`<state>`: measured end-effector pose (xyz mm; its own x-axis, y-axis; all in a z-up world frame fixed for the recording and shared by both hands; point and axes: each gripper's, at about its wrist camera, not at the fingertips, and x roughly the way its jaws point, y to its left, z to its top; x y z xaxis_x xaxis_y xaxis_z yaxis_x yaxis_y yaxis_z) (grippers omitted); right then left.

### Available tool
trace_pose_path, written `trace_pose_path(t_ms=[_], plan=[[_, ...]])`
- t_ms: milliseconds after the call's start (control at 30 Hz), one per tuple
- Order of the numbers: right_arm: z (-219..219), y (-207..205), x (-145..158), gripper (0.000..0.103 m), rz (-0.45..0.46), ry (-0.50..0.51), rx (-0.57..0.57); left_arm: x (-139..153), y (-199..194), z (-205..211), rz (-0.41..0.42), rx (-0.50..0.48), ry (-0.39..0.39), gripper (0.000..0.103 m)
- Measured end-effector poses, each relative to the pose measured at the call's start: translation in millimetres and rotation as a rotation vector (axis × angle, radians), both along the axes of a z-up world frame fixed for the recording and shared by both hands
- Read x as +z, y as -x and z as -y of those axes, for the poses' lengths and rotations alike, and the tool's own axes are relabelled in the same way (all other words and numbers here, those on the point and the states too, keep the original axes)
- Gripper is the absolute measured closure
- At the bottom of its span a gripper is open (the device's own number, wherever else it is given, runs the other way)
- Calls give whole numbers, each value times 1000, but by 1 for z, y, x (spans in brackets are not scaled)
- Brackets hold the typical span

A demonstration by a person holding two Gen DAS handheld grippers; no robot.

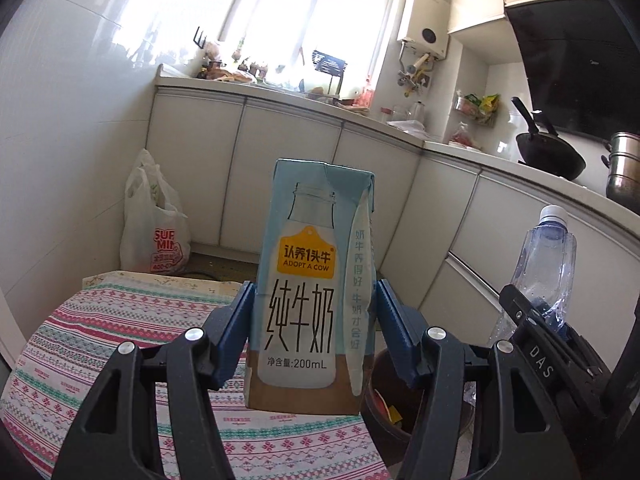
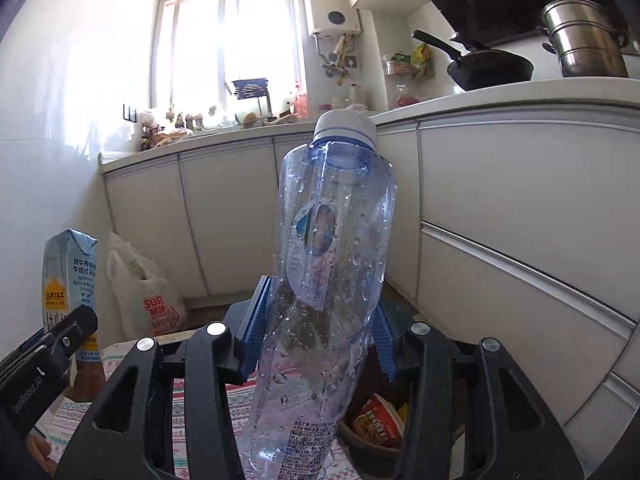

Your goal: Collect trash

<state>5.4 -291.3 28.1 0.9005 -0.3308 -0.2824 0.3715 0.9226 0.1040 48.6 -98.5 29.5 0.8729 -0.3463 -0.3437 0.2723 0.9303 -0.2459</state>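
My left gripper [image 1: 312, 320] is shut on a pale blue milk carton [image 1: 312, 280], held upright above the patterned table [image 1: 120, 340]. My right gripper [image 2: 320, 320] is shut on an empty, crumpled clear plastic bottle [image 2: 332, 264] with a white cap, tilted slightly. In the left wrist view that bottle [image 1: 548, 264] shows at the right with the right gripper's black body below it. In the right wrist view the carton [image 2: 70, 276] shows at the left. A dark round bin [image 1: 396, 396] sits below, past the table edge, holding wrappers [image 2: 378, 420].
White kitchen cabinets [image 2: 520, 208] run along the back and right, with a cluttered counter [image 1: 360, 110], a black wok [image 1: 550, 154] and a steel pot [image 2: 588, 40]. A white plastic shopping bag [image 1: 154, 224] stands on the floor in the corner by the wall.
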Motion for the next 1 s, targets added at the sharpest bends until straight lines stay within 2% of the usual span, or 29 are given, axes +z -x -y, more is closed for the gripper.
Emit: trace_pose_path(t_ms=[133,433,500,667,767,800,833,900,1000], plan=[[35,-7,-17,59,-37,-9,-54,-7,-12,39,-17,-58,-15,43],[131,-31,-54,60,-118,-144,-153,-44,-46,132,-119,-235,-20,43],[147,-39,-67,60,-115,-202,-136,-53,-55,149,-154,-272,-13,43],[174,-69,-109,60,-224,-337,-82,-80,-87,183,-273,-341,3,43],[180,-71,-114,58,-232,-342,-86,-90,-100,192,-320,-376,16,43],[183,-72,-113,55,-230,-353,-85,-94,-104,195,-339,-393,22,43],[186,-71,-113,37,-222,-364,-89,-97,-108,197,-363,-409,34,43],[189,-64,-112,22,-188,-373,-112,-101,-114,199,-396,-412,61,40],[194,-59,-109,22,-185,-371,-141,-102,-117,195,-407,-399,85,39]])
